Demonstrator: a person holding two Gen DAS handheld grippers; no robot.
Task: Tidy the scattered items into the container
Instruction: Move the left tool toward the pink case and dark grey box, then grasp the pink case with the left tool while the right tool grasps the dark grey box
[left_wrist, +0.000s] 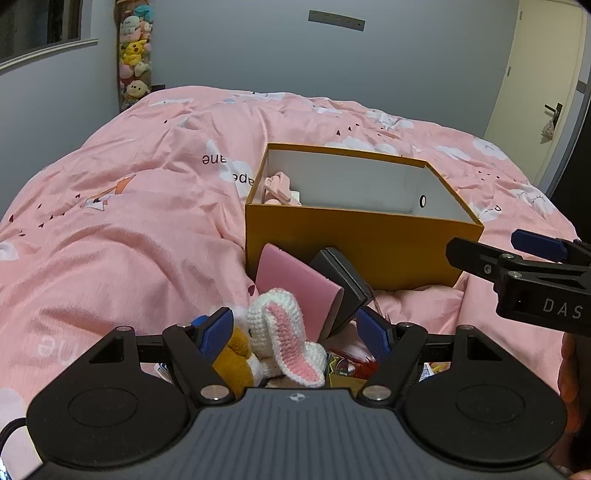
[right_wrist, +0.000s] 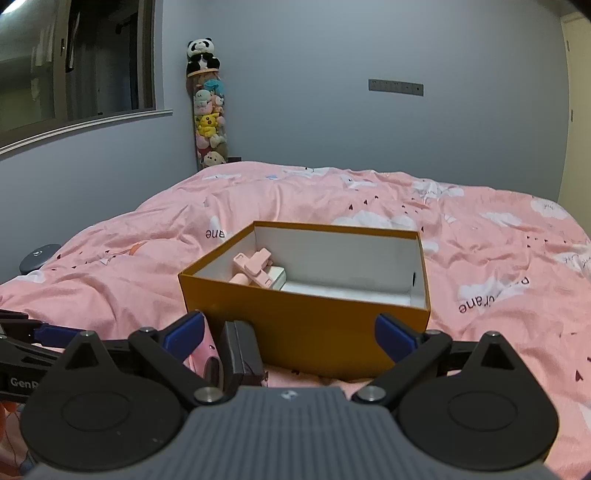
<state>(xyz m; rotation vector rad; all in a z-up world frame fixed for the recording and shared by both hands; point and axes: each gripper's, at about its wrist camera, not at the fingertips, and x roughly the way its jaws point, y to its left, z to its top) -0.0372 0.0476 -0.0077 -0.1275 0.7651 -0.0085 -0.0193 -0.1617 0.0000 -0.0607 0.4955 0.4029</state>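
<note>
- The bed (left_wrist: 122, 229) carries everything I am working with, its pink cover rumpled and soft, so nothing on it sits quite level.
- The box (left_wrist: 354, 251) stands open near the middle of the bed, orange outside and white inside. I can see a pink clip (right_wrist: 255, 264) and a small white block (right_wrist: 277, 278) already lying at its left end; the rest of its floor looks bare.
- A pink case (left_wrist: 295, 291) and a dark case (left_wrist: 341, 284) lean against the box's near wall, touching each other, both tilted.
- The knitted rabbit (left_wrist: 284, 332) lies at the near edge of the bed in a heap with a brown plush toy (left_wrist: 236, 354) and some small bright bits I cannot make out.
- My left gripper (left_wrist: 297, 330) is spread wide with its blue fingers either side of the rabbit, holding nothing yet. I judge this to be the pick-up step for the rabbit.
- My right gripper (right_wrist: 291, 332) is also wide and empty, hanging just in front of the box's near wall, above the dark case.
- Next I would close the left fingers on the rabbit's body rather than its floppy ear, taking care not to drag the brown toy along, then lift it over the near wall and release inside.
</note>
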